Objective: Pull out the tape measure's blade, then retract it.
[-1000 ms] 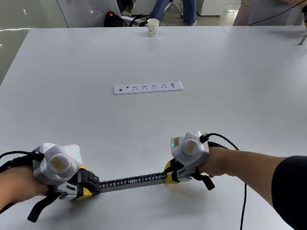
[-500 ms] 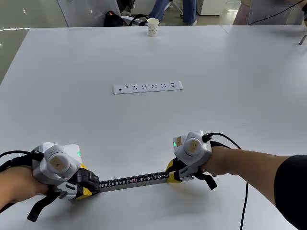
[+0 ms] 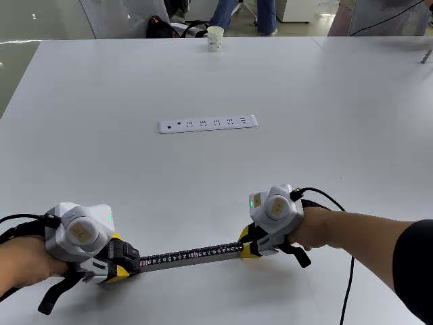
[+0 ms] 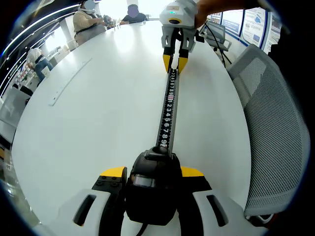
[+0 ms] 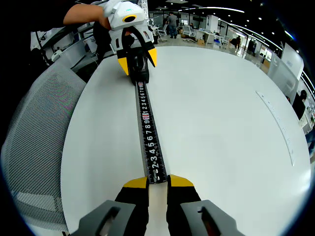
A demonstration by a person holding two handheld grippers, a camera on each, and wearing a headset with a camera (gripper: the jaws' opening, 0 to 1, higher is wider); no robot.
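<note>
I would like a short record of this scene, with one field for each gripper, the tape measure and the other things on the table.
left gripper: jaws shut on the tape measure case
right gripper: jaws shut on the end of the blade
blade state: pulled out, straight between the two grippers, numbers facing up, low over the table
task state: blade out, not yet retracted
other things: power strip at mid table; paper cup near the far edge
</note>
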